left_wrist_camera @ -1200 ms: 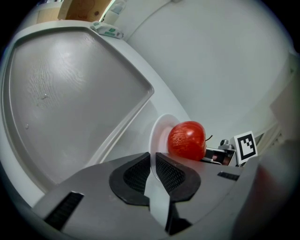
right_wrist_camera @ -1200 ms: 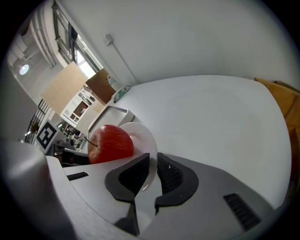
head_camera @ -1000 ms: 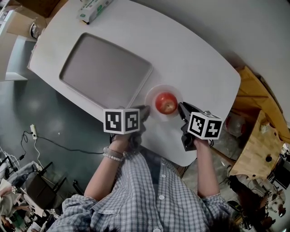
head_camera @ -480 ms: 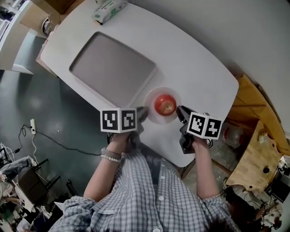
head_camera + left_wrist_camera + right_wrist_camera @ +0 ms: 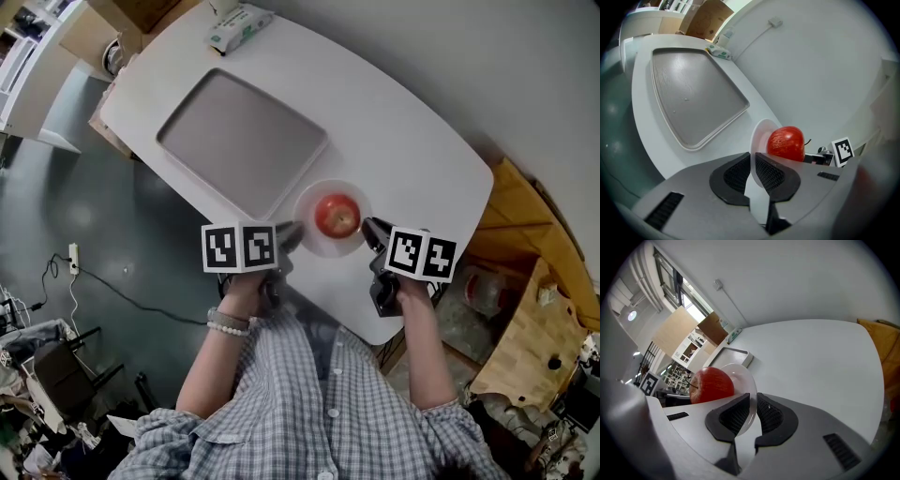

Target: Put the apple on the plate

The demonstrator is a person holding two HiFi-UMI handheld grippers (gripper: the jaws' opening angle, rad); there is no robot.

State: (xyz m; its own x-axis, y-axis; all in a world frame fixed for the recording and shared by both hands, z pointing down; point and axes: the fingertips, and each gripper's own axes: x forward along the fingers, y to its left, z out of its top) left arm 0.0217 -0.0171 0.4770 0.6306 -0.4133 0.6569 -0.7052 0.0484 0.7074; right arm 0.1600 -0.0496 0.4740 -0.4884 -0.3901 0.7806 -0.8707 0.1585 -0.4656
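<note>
The apple [image 5: 337,216] sits on the small white plate [image 5: 310,199], near the middle of the bench's [image 5: 403,122] near edge, just right of the near right corner of the grey tray [image 5: 244,141].

The left gripper [image 5: 291,232] has its jaws drawn narrow on the plate's left rim. In the left gripper view the rim [image 5: 759,136] runs between the two black pads, which press on it from both sides, and the apple [image 5: 786,143] stands just beyond.

The right gripper [image 5: 372,230] pinches the opposite rim in the same way. Its own view shows the thin plate edge [image 5: 743,380] clamped between the pads, with the apple [image 5: 711,384] to the left.

A green and white packet [image 5: 239,16] lies at the bench's far left end, beyond the tray.
</note>
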